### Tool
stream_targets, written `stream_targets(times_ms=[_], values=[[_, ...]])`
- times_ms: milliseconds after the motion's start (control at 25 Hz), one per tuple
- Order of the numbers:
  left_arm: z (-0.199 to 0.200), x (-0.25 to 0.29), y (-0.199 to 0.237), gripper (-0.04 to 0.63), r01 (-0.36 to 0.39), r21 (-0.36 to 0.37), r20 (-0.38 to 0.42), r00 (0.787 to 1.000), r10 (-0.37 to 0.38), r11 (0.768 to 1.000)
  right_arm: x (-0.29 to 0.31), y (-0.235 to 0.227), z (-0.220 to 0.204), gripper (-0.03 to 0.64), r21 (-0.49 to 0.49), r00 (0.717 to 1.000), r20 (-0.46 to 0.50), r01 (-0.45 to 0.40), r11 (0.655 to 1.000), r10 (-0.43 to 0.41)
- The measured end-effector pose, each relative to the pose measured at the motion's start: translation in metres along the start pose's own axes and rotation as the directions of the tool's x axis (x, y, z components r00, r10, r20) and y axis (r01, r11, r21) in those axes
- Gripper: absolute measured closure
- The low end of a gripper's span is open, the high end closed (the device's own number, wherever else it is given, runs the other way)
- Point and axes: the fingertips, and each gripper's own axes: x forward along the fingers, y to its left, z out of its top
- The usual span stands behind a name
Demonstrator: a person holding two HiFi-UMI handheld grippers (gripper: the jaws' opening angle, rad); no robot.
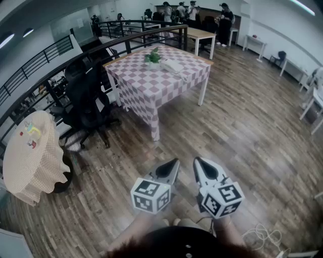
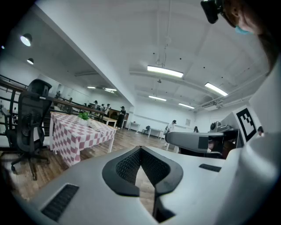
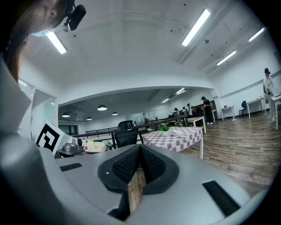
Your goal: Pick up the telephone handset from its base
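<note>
The left gripper [image 1: 175, 162] & the right gripper [image 1: 197, 160] are side by side low in the head view. They are close but not touching, and both point toward 12 o'clock, nearly level, over the brown wooden plank floor [image 1: 242, 126]. In the left gripper view the black ribbed pads [image 2: 128, 165] are pressed together at the tip w/ nothing btw them. Only floor shows through the narrow slit below. It is the same in the right gripper view: jaws closed tip to tip, holding nothing.

The light-coloured telephone [image 1: 172, 66] lies on the rectangular table w/ pink-and-white chequered cloth [image 1: 146, 88]. It is well apart from both grippers, approx. at 12 o'clock from them. It sits near the far edge of the top, just beside a small green potted plant [image 1: 153, 56], at 4 o'clock of it. At this size I cannot tell the handset from the base.

A black office chair [image 1: 86, 101] stands at 9 o'clock of this table. A round table w/ beige cloth [image 1: 30, 161] is approx. at 9 o'clock of the grippers, w/ small colourful items on top. Several persons [image 1: 192, 10] stand at the far end of the room, near a light wooden desk [image 1: 199, 34].
</note>
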Motion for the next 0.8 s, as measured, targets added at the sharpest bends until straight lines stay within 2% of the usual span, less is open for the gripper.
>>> stream_targets(times_ms=[480, 680, 800], values=[[-0.003, 0.006, -0.004, 0.589, 0.002, -0.007, -0.010, 1.000, -0.002, 1.000, 0.002, 0.002, -0.009, 0.606, 0.047, 1.000, -0.020, -0.021, 0.999, 0.022], [-0.006, 0.014, -0.015, 0.589, 0.029, -0.006, -0.013, 0.999, -0.029, 1.000, -0.001, -0.008, -0.011, 0.606, 0.137, 1.000, 0.003, -0.029, 0.990, 0.029], [-0.005, 0.021, -0.019, 0.589, 0.023, -0.010, 0.002, 1.000, -0.023, 1.000, -0.001, -0.010, -0.012, 0.606, 0.144, 0.998, 0.010, -0.056, 0.988, 0.056]])
